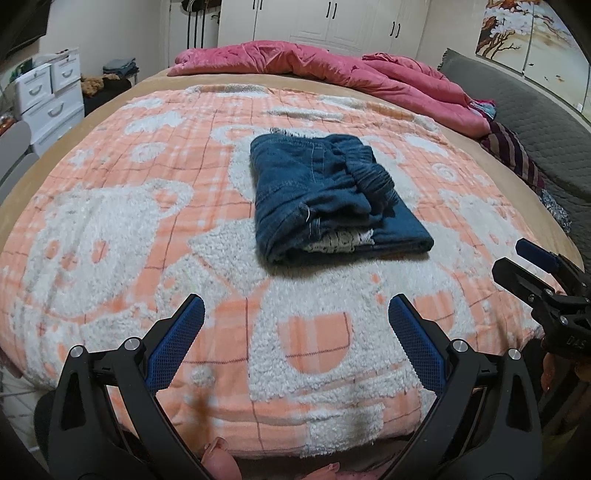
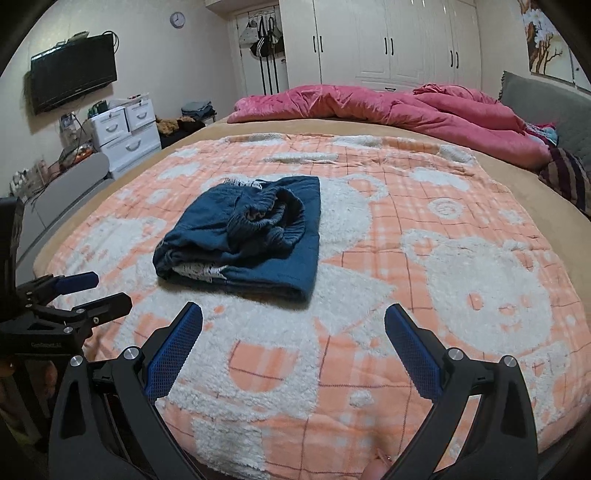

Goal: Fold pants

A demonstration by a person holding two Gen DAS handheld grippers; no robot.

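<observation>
The pants (image 1: 332, 195), dark blue denim, lie folded into a thick, squarish stack near the middle of the blanket (image 1: 110, 229), ribbed waistband bunched on top and a strip of pale lining showing at the near edge. The blanket is peach plaid with fluffy white bear and cup shapes, spread over a tan sheet (image 2: 258, 127) on the bed. A crumpled pink quilt (image 1: 332, 70) lies along the far side, beside a grey headboard (image 1: 535, 122). Beyond stand white wardrobes (image 2: 388, 40), a wall TV (image 2: 74, 81), a clock (image 2: 177, 19) and white drawers (image 2: 125, 129), all shut, contents unseen; bags hang by the door (image 2: 264, 37). The left gripper (image 1: 295, 343) and right gripper (image 2: 293, 343) both hover at the near edge, well short of the pants, jaws spread wide and holding nothing
</observation>
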